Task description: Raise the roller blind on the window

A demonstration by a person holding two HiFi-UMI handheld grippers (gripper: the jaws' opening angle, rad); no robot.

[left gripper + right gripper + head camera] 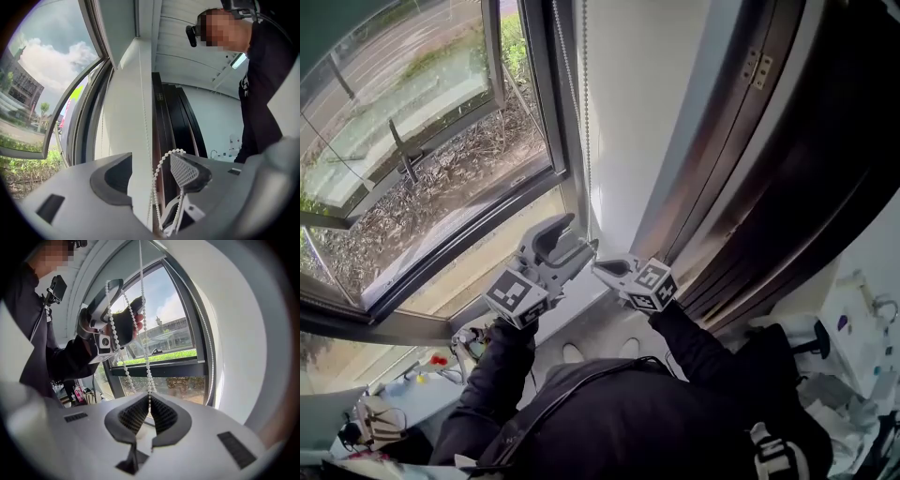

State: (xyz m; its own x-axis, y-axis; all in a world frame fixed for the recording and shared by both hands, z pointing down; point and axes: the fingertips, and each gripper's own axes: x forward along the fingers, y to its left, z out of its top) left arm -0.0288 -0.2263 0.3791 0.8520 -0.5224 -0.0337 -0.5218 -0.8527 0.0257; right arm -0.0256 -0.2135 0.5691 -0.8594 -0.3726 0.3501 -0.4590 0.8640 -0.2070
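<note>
A white bead chain (586,141) hangs down the white window reveal to both grippers. My right gripper (599,268) is shut on one strand; in the right gripper view the beads (145,348) run straight up out of the closed pads (161,416) of my right gripper (150,401). My left gripper (581,236) is just left of it, open. In the left gripper view a slack loop of chain (159,166) lies over the right pad (187,171) of my left gripper (151,159), and a strand passes between the spread jaws. I cannot make out the blind itself.
Tilted window panes (412,141) and their dark frame fill the left. Dark door frames (769,187) stand close on the right. The sill (600,328) lies below the grippers. A cluttered desk (431,370) is at lower left, and white shelving (862,328) at right.
</note>
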